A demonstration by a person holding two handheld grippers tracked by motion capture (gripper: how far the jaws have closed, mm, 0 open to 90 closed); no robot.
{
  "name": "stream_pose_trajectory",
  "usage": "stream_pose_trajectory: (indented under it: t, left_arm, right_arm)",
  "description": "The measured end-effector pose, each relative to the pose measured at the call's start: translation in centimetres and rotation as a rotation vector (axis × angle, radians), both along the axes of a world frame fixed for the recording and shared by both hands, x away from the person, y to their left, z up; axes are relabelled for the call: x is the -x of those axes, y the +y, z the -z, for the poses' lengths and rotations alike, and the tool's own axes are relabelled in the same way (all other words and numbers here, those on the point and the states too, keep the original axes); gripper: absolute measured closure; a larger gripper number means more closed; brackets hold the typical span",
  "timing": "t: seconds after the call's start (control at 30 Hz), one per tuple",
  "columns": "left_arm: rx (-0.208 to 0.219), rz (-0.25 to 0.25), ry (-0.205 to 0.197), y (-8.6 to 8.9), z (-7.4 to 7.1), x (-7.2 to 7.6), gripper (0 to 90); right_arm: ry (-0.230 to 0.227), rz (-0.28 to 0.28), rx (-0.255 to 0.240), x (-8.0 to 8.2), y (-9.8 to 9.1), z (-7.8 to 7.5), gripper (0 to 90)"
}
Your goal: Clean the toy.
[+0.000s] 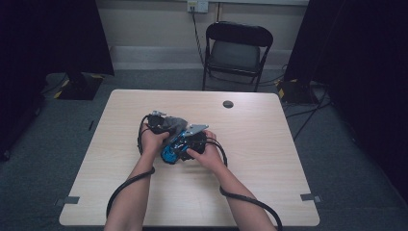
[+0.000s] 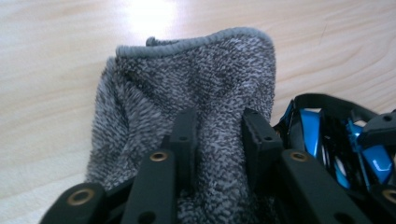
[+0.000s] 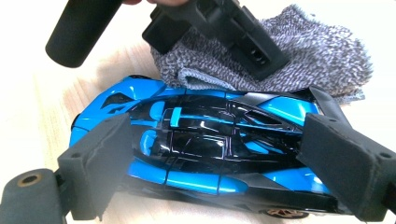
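Note:
A blue and black toy car [image 3: 210, 121] lies on the wooden table [image 1: 250, 159], and my right gripper [image 3: 219, 156] is shut on it, one pad at its nose and the other at its tail. A grey knitted cloth [image 2: 196, 74] lies right behind the car, touching it. My left gripper [image 2: 219, 135] is shut on a bunched fold of this cloth. In the high view both hands meet at the table's middle, the left gripper [image 1: 161, 122] on the cloth [image 1: 177, 123] and the right gripper [image 1: 185, 144] on the car [image 1: 168, 154]. In the right gripper view the left gripper [image 3: 224, 28] hangs over the cloth [image 3: 322, 60].
A dark round cable hole [image 1: 228, 104] sits near the table's far edge. A black folding chair [image 1: 238, 48] stands beyond the table. Cables trail from both grippers toward the near edge. Bare tabletop lies on every side of the hands.

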State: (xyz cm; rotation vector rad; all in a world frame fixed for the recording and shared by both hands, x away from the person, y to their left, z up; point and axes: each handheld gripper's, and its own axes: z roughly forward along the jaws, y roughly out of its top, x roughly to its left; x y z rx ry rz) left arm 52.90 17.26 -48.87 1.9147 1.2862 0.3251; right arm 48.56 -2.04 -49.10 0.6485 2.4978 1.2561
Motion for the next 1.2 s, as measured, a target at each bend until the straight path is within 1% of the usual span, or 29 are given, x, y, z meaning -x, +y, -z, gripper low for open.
stream_pose_trajectory:
  t: [0.07,0.13,0.17,0.23,0.3,0.37,0.6,0.7,0.93,1.1,1.2]
  left_arm:
    - [-0.008,0.006,0.004,-0.2,0.0,0.0,74.5]
    - [-0.019,0.013,0.004,-0.3,0.0,0.1,76.4]
    - [-0.02,0.024,0.011,-0.4,-0.1,0.1,77.1]
    - [-0.028,0.048,0.006,-0.6,-0.2,0.2,77.9]
    - [-0.017,0.054,0.01,-0.5,-0.2,0.3,78.8]
    - [-0.016,0.061,0.011,-0.4,-0.2,0.5,79.4]
    - [-0.03,0.09,0.015,0.1,-0.5,1.0,80.0]
    - [-0.029,0.097,0.021,0.4,-0.6,1.2,80.0]
    - [-0.016,0.102,0.017,1.0,-0.6,2.0,80.0]
    - [-0.023,0.108,0.027,1.5,-0.8,2.4,80.0]
    - [-0.018,0.11,0.027,1.8,-0.8,2.6,80.0]
  right_arm:
    - [-0.002,0.0,-0.001,0.0,0.0,0.0,9.1]
    - [-0.003,0.0,-0.004,0.0,0.0,0.0,9.1]
    - [-0.002,0.0,-0.002,0.0,0.0,0.0,9.1]
    - [0.0,0.0,-0.001,0.0,0.0,0.0,9.1]
    - [-0.002,0.001,-0.002,0.0,0.0,0.0,9.1]
    - [0.0,0.0,-0.001,0.0,0.0,0.0,9.1]
    - [0.002,-0.001,0.007,0.0,0.0,-0.1,9.1]
    - [0.003,-0.003,0.011,-0.1,0.0,-0.1,9.1]
    - [0.003,0.0,0.008,0.0,0.1,-0.1,9.1]
    - [0.002,0.0,0.006,0.0,0.1,-0.1,9.1]
    - [0.002,-0.001,0.004,0.0,0.1,0.0,9.1]
